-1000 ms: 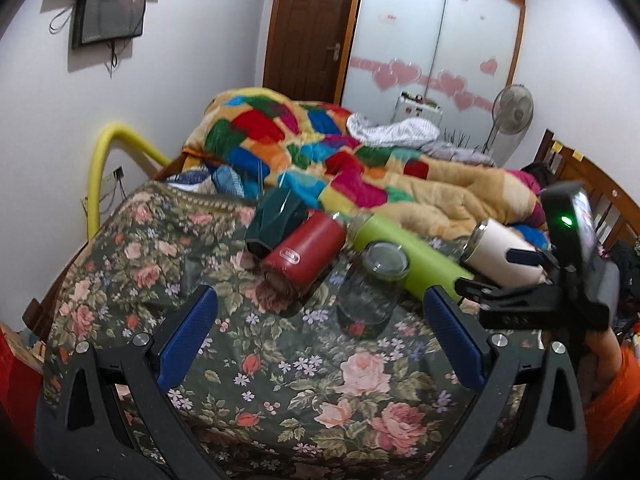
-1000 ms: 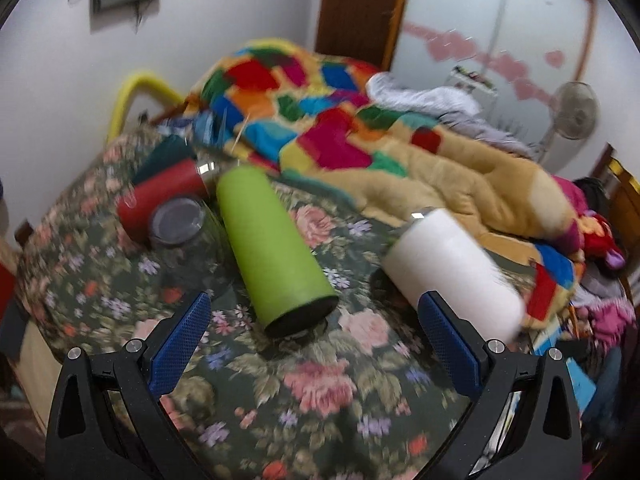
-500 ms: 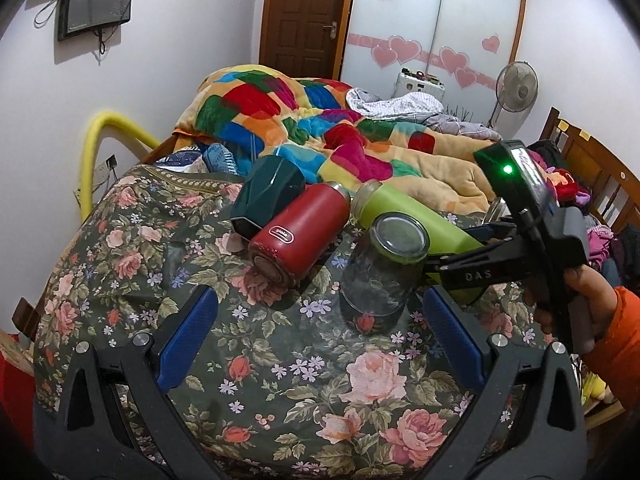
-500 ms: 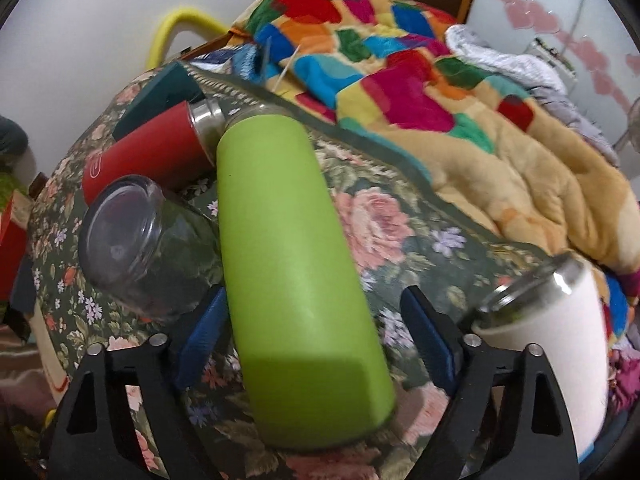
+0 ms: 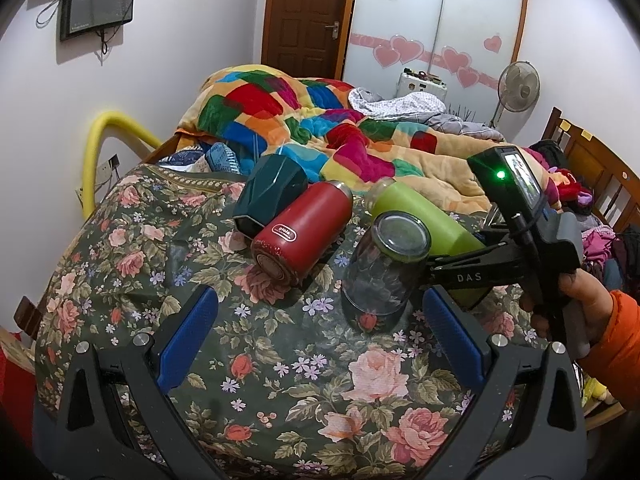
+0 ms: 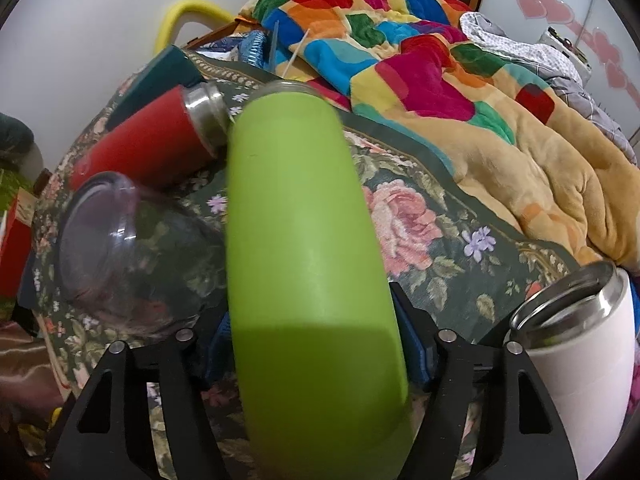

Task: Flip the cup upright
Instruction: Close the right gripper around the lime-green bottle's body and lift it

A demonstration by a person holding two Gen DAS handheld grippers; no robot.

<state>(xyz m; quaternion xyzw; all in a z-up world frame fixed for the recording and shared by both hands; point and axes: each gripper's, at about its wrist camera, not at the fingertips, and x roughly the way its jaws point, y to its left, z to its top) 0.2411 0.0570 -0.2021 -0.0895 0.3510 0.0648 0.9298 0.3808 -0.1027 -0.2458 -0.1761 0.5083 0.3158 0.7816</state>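
Note:
A lime green cup (image 6: 304,248) lies on its side on the floral cloth (image 5: 280,380); it also shows in the left wrist view (image 5: 424,220). My right gripper (image 6: 316,340) is closed around its lower body, blue pads pressed on both sides; it shows in the left wrist view (image 5: 460,276) too. A clear glass (image 5: 384,268) stands upside down just left of it. A red flask (image 5: 304,232) and a dark teal cup (image 5: 272,192) lie on their sides further left. A white tumbler (image 6: 576,352) stands upright at right. My left gripper (image 5: 320,336) is open and empty, in front of the glass.
A colourful patchwork blanket (image 5: 320,120) is heaped behind the cups. A yellow padded rail (image 5: 100,144) runs at the left edge of the bed. A wooden headboard (image 5: 596,168) is at the right. The cloth surface falls away at front and left.
My right gripper moved in from the white tumbler to the green cup and closed on it. The left gripper rose slightly and stayed open.

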